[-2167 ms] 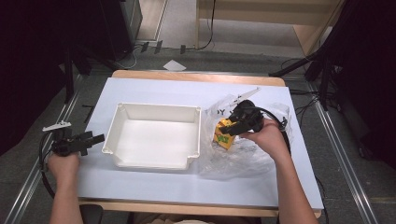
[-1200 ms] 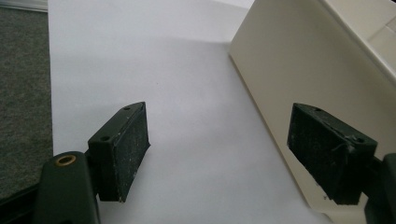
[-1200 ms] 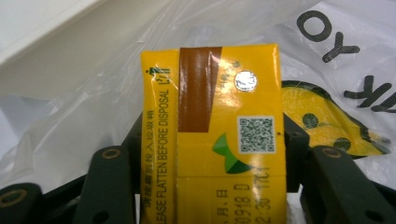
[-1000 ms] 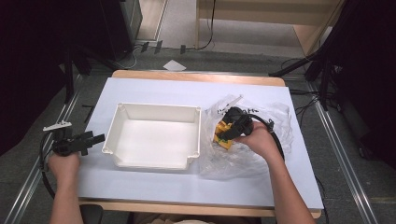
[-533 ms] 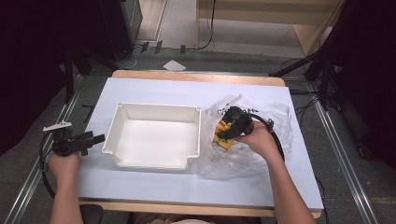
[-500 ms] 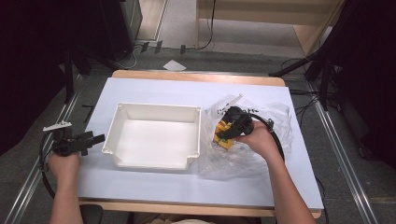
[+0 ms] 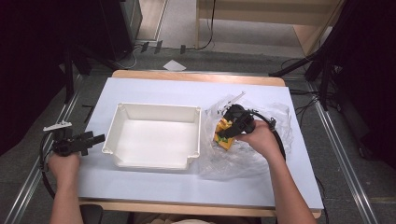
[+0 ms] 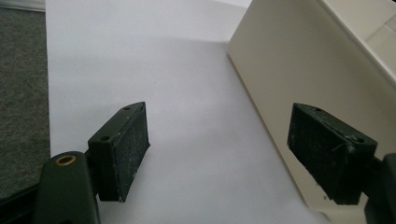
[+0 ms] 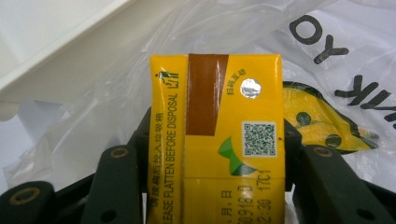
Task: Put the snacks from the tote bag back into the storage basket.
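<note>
My right gripper (image 9: 212, 186) has closed on the yellow drink carton (image 9: 217, 140) over the plastic bag (image 7: 252, 154), right of the white bin (image 7: 154, 135), apparently since settling there, while my left gripper (image 8: 233, 154) stays open, empty.

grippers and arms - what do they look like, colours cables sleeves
Both grippers are black. The left gripper has block-shaped pads, a brass-ringed hole, a pale plate on top and a black cable looping behind. The right gripper trails a black cable too. Forearms are bare, no sleeves visible.

Glossy yellow carton (image 9: 219, 140), crinkled clear plastic bag (image 7: 252, 156), seemingly matt plastic tray (image 7: 154, 109)
</note>
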{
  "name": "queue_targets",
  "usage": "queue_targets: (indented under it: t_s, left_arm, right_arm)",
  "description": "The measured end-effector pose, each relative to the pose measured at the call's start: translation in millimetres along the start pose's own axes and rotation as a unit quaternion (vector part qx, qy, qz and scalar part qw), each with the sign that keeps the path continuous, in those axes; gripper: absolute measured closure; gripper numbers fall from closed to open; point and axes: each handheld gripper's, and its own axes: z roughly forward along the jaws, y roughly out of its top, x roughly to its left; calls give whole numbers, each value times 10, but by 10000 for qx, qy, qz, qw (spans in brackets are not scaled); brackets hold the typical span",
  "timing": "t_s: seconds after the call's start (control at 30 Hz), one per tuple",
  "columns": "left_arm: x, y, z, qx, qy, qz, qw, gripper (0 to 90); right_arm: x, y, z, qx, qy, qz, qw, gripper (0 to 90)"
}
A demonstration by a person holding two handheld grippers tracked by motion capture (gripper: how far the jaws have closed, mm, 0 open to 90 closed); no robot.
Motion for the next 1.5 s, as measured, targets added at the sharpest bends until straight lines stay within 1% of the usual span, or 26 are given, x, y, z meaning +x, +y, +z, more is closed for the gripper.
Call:
queue_targets:
  t_s: [0.03, 0.1, 0.13, 0.27, 0.4, 0.43, 0.6, 0.67, 0.8, 0.87, 1.1, 1.2, 1.3, 1.43, 1.5]
  left_arm:
    - [0, 0, 0, 1, 2, 1, 10000, 218]
    - [0, 0, -1, 1, 4, 2, 10000, 218]
    - [-1, 0, -4, 5, 6, 0, 10000, 218]
    - [0, -3, -17, 3, 25, 9, 10000, 218]
    - [-1, -11, -25, 26, 34, 20, 10000, 217]
    - [-1, -13, -27, 31, 35, 25, 10000, 217]
    - [-3, -26, -40, 46, 60, 24, 10000, 217]
    - [-10, -29, -51, 40, 68, 31, 10000, 217]
    - [-26, -38, -59, 73, 96, 60, 9999, 217]
    - [-25, -44, -62, 57, 99, 56, 9999, 217]
    - [-22, -65, -79, 108, 159, 70, 9998, 217]
    - [-37, -72, -101, 67, 147, 139, 9998, 217]
    - [-35, -87, -116, 77, 178, 134, 9997, 216]
    - [-32, -104, -138, 87, 212, 127, 9997, 217]
    - [-28, -113, -146, 96, 213, 116, 9997, 216]
  right_arm:
    - [6, 2, -14, 4, 5, 42, 10000, 525]
    - [6, 4, -28, -15, -24, 43, 10000, 526]
    - [2, 10, -68, -116, -74, 61, 9999, 526]
    - [-9, 20, -119, -207, 14, 173, 9996, 527]
    - [12, 39, -155, -213, 3, 147, 9997, 528]
    - [14, 43, -165, -223, 1, 109, 9997, 528]
    - [25, 65, -211, -248, 2, 141, 9996, 528]
    - [19, 72, -212, -228, 47, 154, 9996, 528]
    - [33, 91, -238, -219, 3, 96, 9997, 529]
    - [42, 103, -269, -259, 21, 111, 9996, 529]
    - [70, 172, -395, -424, 23, 11, 9991, 529]
    - [78, 198, -449, -476, 21, -33, 9989, 529]
    - [83, 227, -493, -520, 28, -98, 9986, 529]
    - [108, 275, -551, -697, -131, -192, 9973, 531]
    - [103, 307, -581, -736, -101, -233, 9970, 532]
